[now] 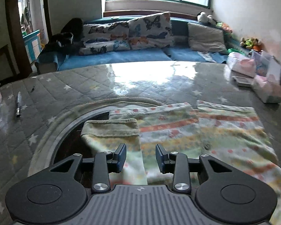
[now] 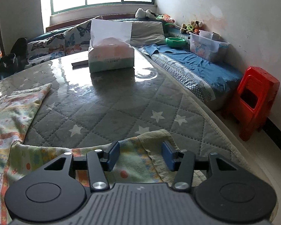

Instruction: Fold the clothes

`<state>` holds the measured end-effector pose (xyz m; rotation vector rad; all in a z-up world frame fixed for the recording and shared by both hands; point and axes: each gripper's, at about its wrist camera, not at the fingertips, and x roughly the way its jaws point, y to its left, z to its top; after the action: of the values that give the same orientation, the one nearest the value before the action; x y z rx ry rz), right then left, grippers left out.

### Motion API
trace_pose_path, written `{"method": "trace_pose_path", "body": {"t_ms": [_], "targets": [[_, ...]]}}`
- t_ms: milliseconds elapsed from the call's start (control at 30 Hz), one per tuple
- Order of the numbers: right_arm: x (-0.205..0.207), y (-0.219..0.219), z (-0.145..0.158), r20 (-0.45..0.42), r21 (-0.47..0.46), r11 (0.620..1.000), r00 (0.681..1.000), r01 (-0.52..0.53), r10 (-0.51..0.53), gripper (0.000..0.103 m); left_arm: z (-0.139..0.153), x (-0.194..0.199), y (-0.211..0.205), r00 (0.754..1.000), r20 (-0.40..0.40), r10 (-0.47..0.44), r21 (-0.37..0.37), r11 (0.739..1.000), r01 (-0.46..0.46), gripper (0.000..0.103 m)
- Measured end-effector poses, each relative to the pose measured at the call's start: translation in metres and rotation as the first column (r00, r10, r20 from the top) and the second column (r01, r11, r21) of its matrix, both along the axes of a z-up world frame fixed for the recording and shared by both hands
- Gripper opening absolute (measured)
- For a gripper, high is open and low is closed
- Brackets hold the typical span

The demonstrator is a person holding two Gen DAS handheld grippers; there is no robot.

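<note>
The striped shirt lies flat on the desk, not folded yet. Both sleeves need folding. The left hand-held gripper and right hand-held gripper are open, holding nothing, above the sleeves.

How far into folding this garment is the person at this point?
Early. The patterned garment lies spread on the quilted table cover, sleeves out, no fold visible. The left gripper is open over the left sleeve cuff, the right gripper open over the other cuff. All folds remain.

left tongs: jaws apart, low | right tongs: jaws apart, low
</note>
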<state>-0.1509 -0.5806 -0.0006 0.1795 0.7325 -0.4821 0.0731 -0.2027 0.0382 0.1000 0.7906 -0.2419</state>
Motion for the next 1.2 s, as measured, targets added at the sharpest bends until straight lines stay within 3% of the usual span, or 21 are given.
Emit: {"method": "trace_pose_path", "body": {"t_ms": [233,333,400,433,500,767,1033,1200], "targets": [[0.003,0.001,-0.002,0.007,-0.006,1.000,1.000,-0.012,0.012,0.058,-0.020,0.033,-0.017,0.999,-0.025,0.034,0.076,0.997,-0.032,0.035],[0.003,0.001,-0.002,0.010,-0.007,1.000,1.000,-0.016,0.016,0.059,-0.026,0.038,-0.019,0.999,-0.004,0.042,0.095,0.995,-0.041,0.029],[0.003,0.001,-0.002,0.011,-0.007,1.000,1.000,-0.018,0.019,0.059,-0.026,0.039,-0.016,0.999,0.005,0.048,0.110,0.993,-0.048,0.014],[0.004,0.001,-0.002,0.011,-0.007,1.000,1.000,-0.018,0.018,0.059,-0.027,0.040,-0.015,0.999,0.009,0.052,0.118,0.992,-0.052,0.011],[0.004,0.001,-0.002,0.011,-0.007,1.000,1.000,-0.020,0.020,0.059,-0.024,0.041,-0.007,0.998,0.002,0.058,0.090,0.994,-0.058,0.005],[0.000,0.013,0.008,0.025,-0.016,0.999,0.999,-0.046,0.046,0.059,0.016,0.012,0.053,0.987,0.074,0.143,-0.023,0.990,-0.142,0.004],[-0.004,0.038,0.011,0.026,-0.014,0.995,0.995,-0.099,0.100,0.059,0.044,-0.037,0.145,0.951,0.106,0.291,-0.135,0.951,-0.277,0.004],[-0.003,0.045,0.009,0.014,-0.014,0.995,0.995,-0.099,0.099,0.059,0.035,-0.067,0.194,0.929,0.104,0.354,-0.129,0.931,-0.341,0.004]]}}
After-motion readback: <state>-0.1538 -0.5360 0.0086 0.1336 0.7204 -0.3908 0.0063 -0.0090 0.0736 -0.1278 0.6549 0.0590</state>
